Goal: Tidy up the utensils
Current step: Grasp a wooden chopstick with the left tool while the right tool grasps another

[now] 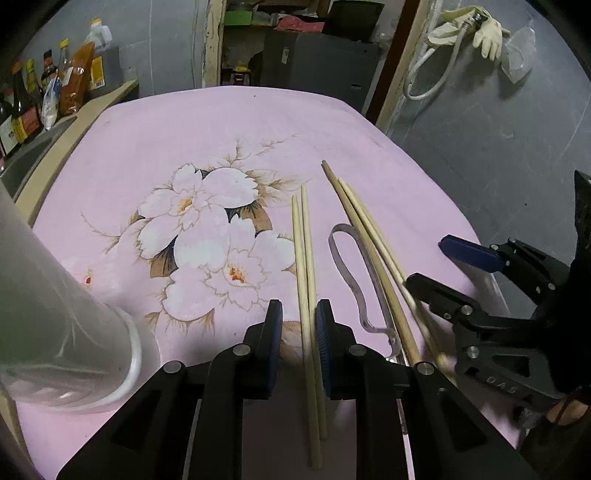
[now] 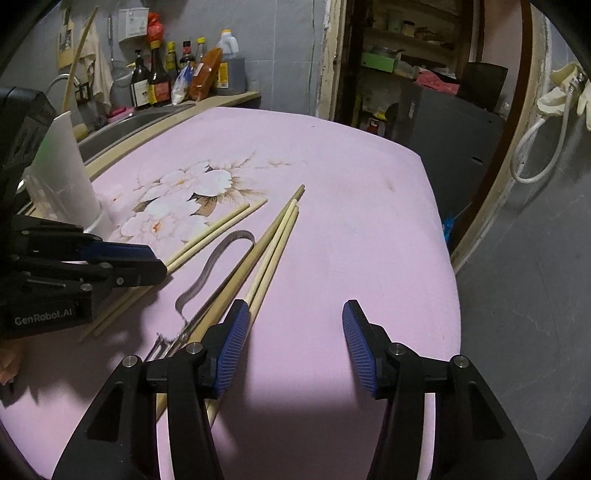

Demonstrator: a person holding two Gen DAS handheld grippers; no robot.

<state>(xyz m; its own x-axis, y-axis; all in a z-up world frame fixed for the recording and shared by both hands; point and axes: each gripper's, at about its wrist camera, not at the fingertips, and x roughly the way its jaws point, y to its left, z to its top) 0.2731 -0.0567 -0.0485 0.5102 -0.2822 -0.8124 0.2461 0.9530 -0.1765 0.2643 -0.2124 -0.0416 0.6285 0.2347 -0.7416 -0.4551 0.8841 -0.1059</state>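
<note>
A pair of pale chopsticks (image 1: 306, 266) lies on the pink floral cloth (image 1: 166, 147) and runs between the fingers of my left gripper (image 1: 298, 326), which is open around them; I cannot tell if a pad touches. Another bundle of chopsticks (image 1: 364, 236) lies to the right, partly over a metal peeler (image 1: 349, 273). My right gripper (image 2: 291, 347) is open and empty, its left finger (image 2: 232, 343) beside that bundle (image 2: 273, 240). A white translucent holder cup (image 1: 55, 325) stands at the left, also in the right wrist view (image 2: 70, 173).
Sauce bottles (image 2: 159, 77) and a sink stand along the back left counter. The table's right edge (image 2: 448, 236) drops to a grey floor. A doorway with shelves (image 2: 399, 62) lies behind. A hose and gloves (image 1: 469, 26) hang on the right wall.
</note>
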